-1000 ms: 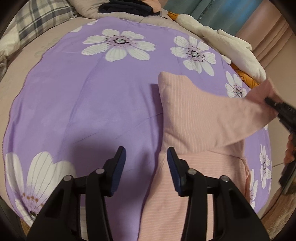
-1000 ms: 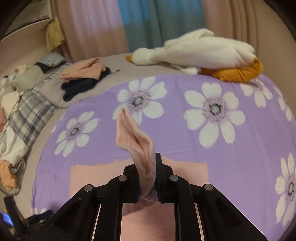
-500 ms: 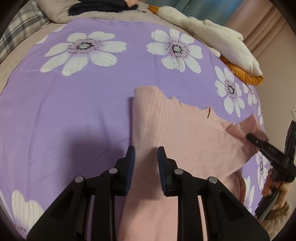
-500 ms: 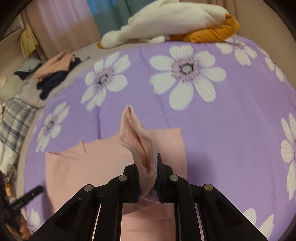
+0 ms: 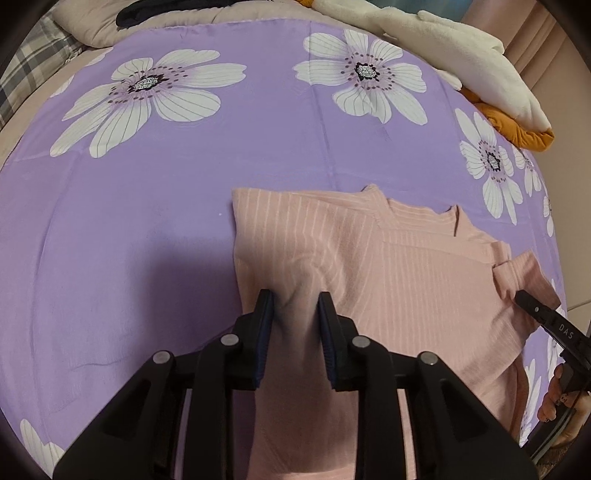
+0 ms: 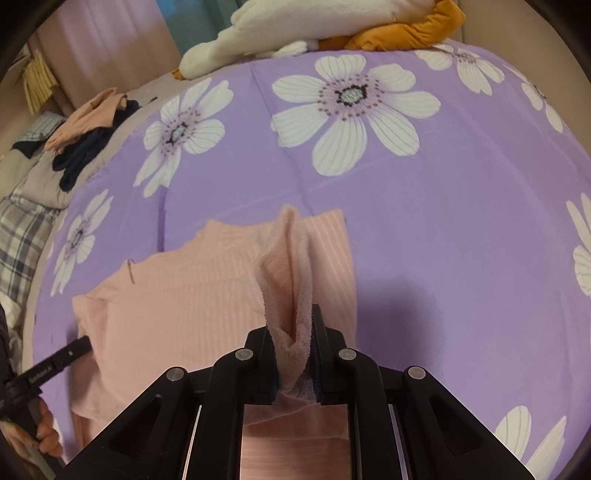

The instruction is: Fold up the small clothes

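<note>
Top [image 5: 369, 266] lies on bedsheet [image 5: 147, 206].

Counts of what lies on the bed

One pink ribbed top [image 5: 388, 266]; one purple sheet [image 5: 129, 229] under it, with five white flowers wholly or partly showing in the left wrist view and about eight in the right wrist view; two grippers, the left gripper [image 5: 293, 314] and the right gripper [image 6: 293, 332]; one white plush toy [image 6: 295, 33]; one orange cloth [image 6: 406, 33] beside it; one small heap of dark and peach clothes [image 6: 88, 133]; one plaid blanket [image 6: 18, 236]; two curtains, one pink, one blue-green.
</note>
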